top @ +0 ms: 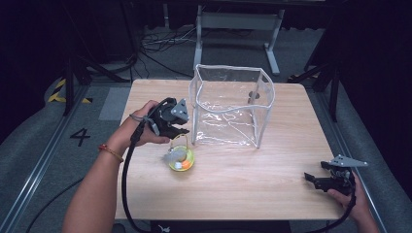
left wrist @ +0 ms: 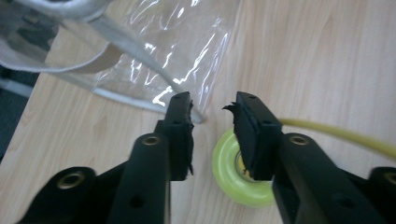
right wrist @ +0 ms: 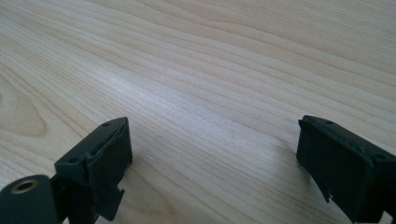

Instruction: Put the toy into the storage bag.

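The left gripper (left wrist: 212, 109) hangs over the wooden counter (left wrist: 327, 60), jaws parted. A yellow-green disc (left wrist: 229, 172) lies beneath them, a yellow cord (left wrist: 341, 135) trailing off. The clear plastic bag (left wrist: 154, 51) stands just beyond.

A single digit, "4" (top: 80, 137), is painted in black on the grey floor (top: 29, 160) left of the table, seen in the high view. That's pretty much it for anything readable. Yellow-and-black hazard striping (top: 60, 92) is marked on the floor a bit further back, but no words are carried on it. Nothing legible is printed on anything on the table, and no lettering is caught in either gripper view.
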`<control>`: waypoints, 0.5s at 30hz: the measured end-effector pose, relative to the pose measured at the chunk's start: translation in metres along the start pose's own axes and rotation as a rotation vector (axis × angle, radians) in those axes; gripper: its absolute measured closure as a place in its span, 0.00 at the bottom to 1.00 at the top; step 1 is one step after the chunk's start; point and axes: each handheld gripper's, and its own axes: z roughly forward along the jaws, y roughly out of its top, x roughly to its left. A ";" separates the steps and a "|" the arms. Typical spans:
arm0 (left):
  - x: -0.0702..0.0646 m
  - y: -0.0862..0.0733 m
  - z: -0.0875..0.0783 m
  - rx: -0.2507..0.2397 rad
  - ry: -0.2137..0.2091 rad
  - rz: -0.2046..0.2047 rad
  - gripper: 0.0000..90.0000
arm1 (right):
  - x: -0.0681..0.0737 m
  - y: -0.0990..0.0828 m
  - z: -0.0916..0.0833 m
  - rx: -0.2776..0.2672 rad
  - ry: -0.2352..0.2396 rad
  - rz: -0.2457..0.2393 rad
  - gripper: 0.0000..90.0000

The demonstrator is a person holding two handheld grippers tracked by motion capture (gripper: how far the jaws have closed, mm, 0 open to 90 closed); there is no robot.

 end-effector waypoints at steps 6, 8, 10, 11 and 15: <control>-0.003 -0.003 0.003 0.149 0.033 0.037 0.68 | 0.000 0.000 0.000 -0.001 0.001 0.000 0.12; -0.003 -0.004 0.004 0.166 0.031 0.038 0.65 | 0.000 0.000 0.000 0.000 0.001 0.000 0.12; -0.004 -0.005 0.005 0.193 0.023 0.043 0.62 | 0.000 0.000 0.000 0.000 0.001 0.000 0.12; -0.005 -0.005 0.003 0.174 -0.006 0.040 0.61 | 0.000 0.000 0.000 0.000 0.001 0.000 0.12; -0.008 -0.001 0.000 0.137 -0.033 0.058 0.57 | 0.000 0.000 0.000 -0.001 0.001 0.001 0.12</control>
